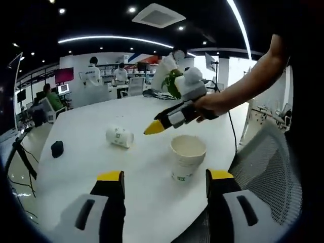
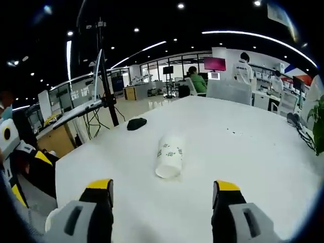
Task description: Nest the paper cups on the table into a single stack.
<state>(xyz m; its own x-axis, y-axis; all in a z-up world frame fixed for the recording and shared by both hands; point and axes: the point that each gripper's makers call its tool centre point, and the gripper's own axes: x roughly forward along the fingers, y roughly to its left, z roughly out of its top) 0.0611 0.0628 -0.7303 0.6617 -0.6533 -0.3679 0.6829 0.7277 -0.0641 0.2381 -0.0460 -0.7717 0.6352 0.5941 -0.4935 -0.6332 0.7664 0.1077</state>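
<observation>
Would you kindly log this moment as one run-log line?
upright cup standing | tipped cup lying | left gripper open | right gripper open, facing tipped cup

The tabletop (image 2: 243, 147) is white, smooth and faintly glossy, catching soft light. The upright paper cup (image 1: 187, 157) is matt white paper with a small green print; the paper cup lying on its side (image 2: 169, 155) looks the same, matt and printed. Each tool, left (image 1: 164, 190) and right (image 2: 162, 195), has hard plastic jaws, grey and black with yellow tips. A small black object (image 2: 136, 123) looks matt.
</observation>
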